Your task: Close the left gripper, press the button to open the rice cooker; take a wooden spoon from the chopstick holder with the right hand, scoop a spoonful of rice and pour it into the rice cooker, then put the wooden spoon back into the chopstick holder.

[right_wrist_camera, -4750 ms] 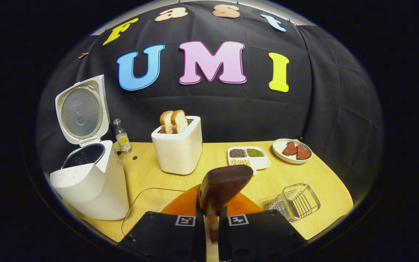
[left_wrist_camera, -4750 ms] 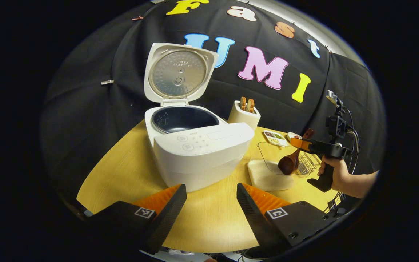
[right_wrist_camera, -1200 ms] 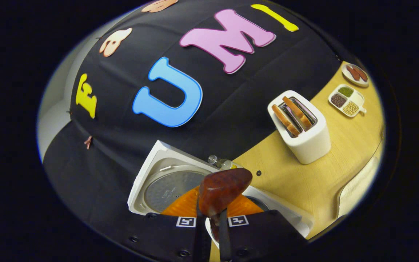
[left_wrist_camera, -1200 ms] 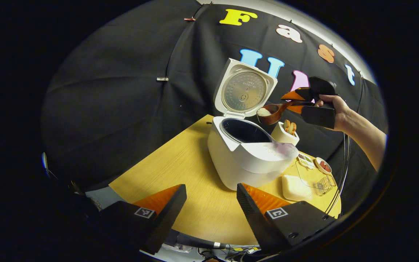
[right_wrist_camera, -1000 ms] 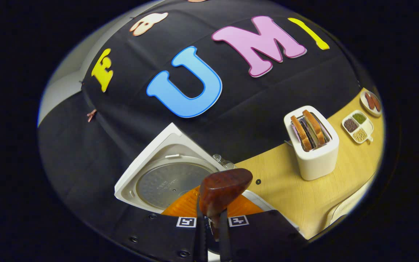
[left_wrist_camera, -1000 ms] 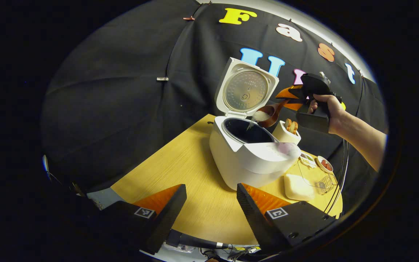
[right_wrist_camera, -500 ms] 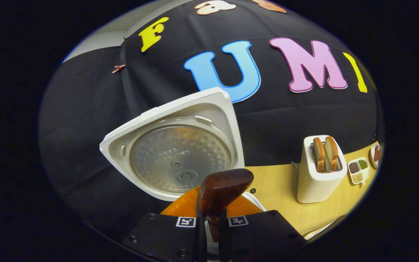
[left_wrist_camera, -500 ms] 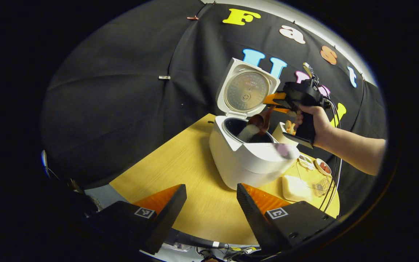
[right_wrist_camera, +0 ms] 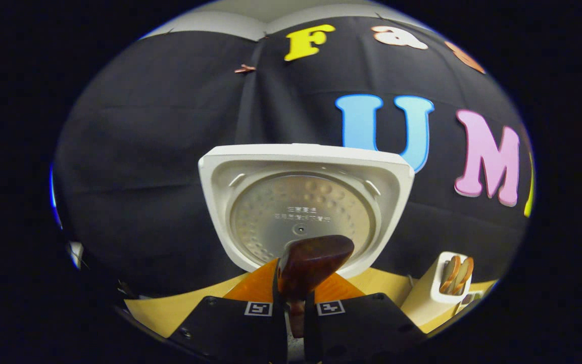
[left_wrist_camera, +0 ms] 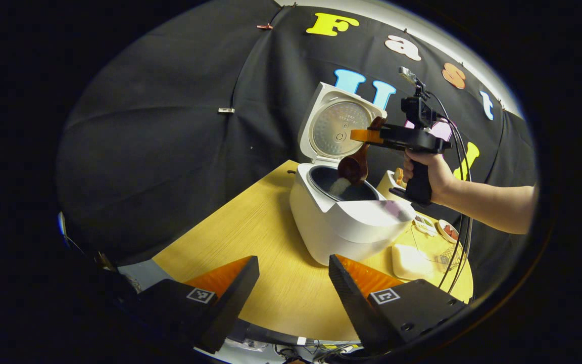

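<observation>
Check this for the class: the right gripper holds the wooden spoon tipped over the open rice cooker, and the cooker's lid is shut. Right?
Not quite. The lid stands raised, as the left gripper view shows. The rest holds: the right gripper holds the wooden spoon tipped over the open rice cooker.

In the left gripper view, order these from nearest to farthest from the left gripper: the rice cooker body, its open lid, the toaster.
1. Rice cooker body, just ahead on the table.
2. Toaster, behind the cooker, right side.
3. Open lid, raised at the cooker's back; close to the toaster, hard to call.
</observation>
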{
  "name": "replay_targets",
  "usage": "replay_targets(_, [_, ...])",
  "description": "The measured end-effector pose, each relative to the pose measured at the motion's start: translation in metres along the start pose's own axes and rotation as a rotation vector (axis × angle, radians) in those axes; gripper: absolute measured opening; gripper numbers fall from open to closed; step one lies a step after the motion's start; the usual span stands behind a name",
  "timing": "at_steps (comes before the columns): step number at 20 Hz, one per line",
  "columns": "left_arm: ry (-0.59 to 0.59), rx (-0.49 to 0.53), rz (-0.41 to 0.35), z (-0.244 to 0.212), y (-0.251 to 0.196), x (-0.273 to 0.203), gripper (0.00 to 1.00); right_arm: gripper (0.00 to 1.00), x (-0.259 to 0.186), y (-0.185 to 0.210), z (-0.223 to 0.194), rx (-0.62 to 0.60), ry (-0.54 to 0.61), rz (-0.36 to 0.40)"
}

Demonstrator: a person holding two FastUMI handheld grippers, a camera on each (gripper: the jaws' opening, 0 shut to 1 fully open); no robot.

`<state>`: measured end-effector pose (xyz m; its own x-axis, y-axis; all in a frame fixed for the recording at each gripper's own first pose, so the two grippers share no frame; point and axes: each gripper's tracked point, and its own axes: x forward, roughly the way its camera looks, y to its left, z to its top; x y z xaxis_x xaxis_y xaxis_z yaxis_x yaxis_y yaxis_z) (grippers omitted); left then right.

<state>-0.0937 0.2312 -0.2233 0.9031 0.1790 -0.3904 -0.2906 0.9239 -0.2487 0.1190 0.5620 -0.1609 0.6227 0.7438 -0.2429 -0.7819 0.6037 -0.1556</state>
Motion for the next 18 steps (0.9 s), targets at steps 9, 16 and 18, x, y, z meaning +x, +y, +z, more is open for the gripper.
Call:
replay_targets(9, [-0.025, 0.051, 0.011, 0.004, -0.002, -0.003, 0.96, 0.17, -0.015, 0.004, 0.008, 0.026, 0.002, 0.011])
replay_targets(16, [-0.038, 0.037, -0.019, 0.003, -0.024, -0.007, 0.96, 0.17, -0.059, -0.051, 0.039, 0.319, -0.032, -0.068])
replay_targets(18, [-0.042, 0.039, -0.030, 0.001, -0.031, -0.008, 0.96, 0.17, -0.075, -0.074, 0.038, 0.404, -0.022, -0.108])
